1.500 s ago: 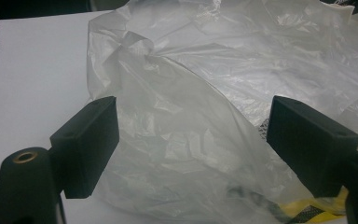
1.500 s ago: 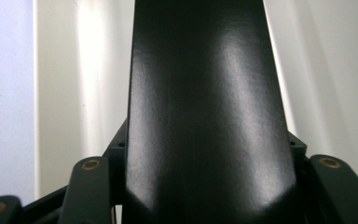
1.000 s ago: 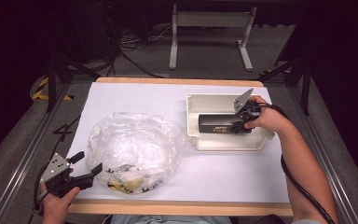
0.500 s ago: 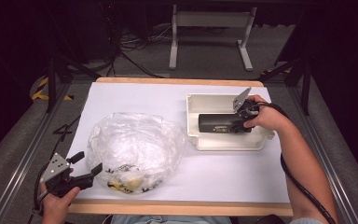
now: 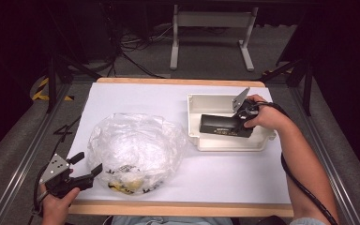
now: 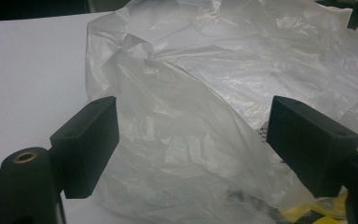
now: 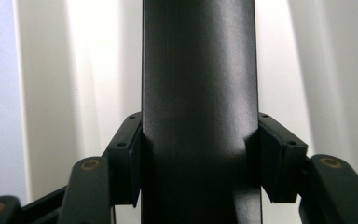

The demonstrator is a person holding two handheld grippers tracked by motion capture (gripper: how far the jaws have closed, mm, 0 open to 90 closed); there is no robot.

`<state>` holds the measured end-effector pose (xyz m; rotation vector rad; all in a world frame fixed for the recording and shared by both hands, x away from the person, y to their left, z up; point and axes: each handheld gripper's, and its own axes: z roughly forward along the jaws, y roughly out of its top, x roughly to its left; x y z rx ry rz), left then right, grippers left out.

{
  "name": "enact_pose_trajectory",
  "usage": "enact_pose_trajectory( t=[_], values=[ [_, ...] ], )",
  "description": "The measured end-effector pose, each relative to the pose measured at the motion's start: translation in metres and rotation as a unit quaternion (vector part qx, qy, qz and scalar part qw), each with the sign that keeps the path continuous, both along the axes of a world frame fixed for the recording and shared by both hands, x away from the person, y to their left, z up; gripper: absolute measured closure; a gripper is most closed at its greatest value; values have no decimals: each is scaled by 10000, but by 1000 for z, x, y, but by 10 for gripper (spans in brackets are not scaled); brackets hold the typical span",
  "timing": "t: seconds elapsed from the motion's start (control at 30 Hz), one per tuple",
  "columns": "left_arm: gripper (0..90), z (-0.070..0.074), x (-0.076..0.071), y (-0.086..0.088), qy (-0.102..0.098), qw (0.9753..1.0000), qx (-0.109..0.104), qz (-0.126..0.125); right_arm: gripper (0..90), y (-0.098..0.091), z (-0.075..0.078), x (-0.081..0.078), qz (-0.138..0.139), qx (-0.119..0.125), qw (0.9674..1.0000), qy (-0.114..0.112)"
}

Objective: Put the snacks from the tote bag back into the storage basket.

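A long black box [image 5: 221, 126] lies in the white tray [image 5: 229, 146] at the right of the table. My right gripper [image 5: 237, 122] is shut on the box's right end, and its jaws have just closed a little tighter on it. In the right gripper view both pads [image 7: 133, 158] press the box [image 7: 200, 70] from either side, with the tray [image 7: 98, 70] behind it. A crumpled clear plastic bag [image 5: 131, 145] lies at front left, with something yellow and black [image 5: 126, 180] inside. My left gripper [image 5: 89, 162] stands open at the bag's near left edge. The bag [image 6: 205, 93] spreads beyond its wide jaws [image 6: 193, 140].
The white table sheet [image 5: 136, 98] has a wooden edge [image 5: 183, 208] along the front. A metal stand [image 5: 211, 21] and cables are on the dark floor beyond the table. A black cable [image 5: 304, 187] trails along the right forearm.
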<state>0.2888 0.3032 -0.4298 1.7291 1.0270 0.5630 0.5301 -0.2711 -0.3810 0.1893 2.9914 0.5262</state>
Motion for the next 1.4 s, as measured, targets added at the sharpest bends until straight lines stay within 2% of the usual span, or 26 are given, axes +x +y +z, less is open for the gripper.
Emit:
enact_pose_trajectory(
  t=[0.3,0.53,0.77,0.87,1.0,1.13,1.17,1.23,1.3,1.4],
  values=[
    [181,0,0,0,16,10000,-7,5,421,4,1,3,188,-78,9997,-97],
    [181,0,1,0,28,10000,-18,-4,344,4,4,0,86,46,9998,-152],
    [181,1,2,-1,-14,10000,-36,-36,258,2,25,-7,-33,259,9985,-476],
    [181,1,3,-2,-5,10000,-47,-35,187,0,36,-13,-268,433,9971,-570],
    [181,2,6,-3,-29,9999,-66,-92,136,-5,52,-25,-739,888,9913,-628],
    [181,2,10,-5,-19,9999,-56,-134,105,-11,65,-39,-1118,1337,9822,-706],
    [181,2,10,-6,-29,9999,-73,-150,104,-13,69,-44,-1242,1473,9786,-716],
    [181,3,12,-6,-47,9999,-69,-150,101,-15,73,-52,-1316,1583,9751,-825],
    [181,3,15,-7,-51,9998,-84,-160,96,-17,79,-64,-1426,1737,9702,-903],
    [181,4,18,-8,-39,9998,-82,-163,90,-18,84,-81,-1513,1860,9655,-1017]
  ],
)
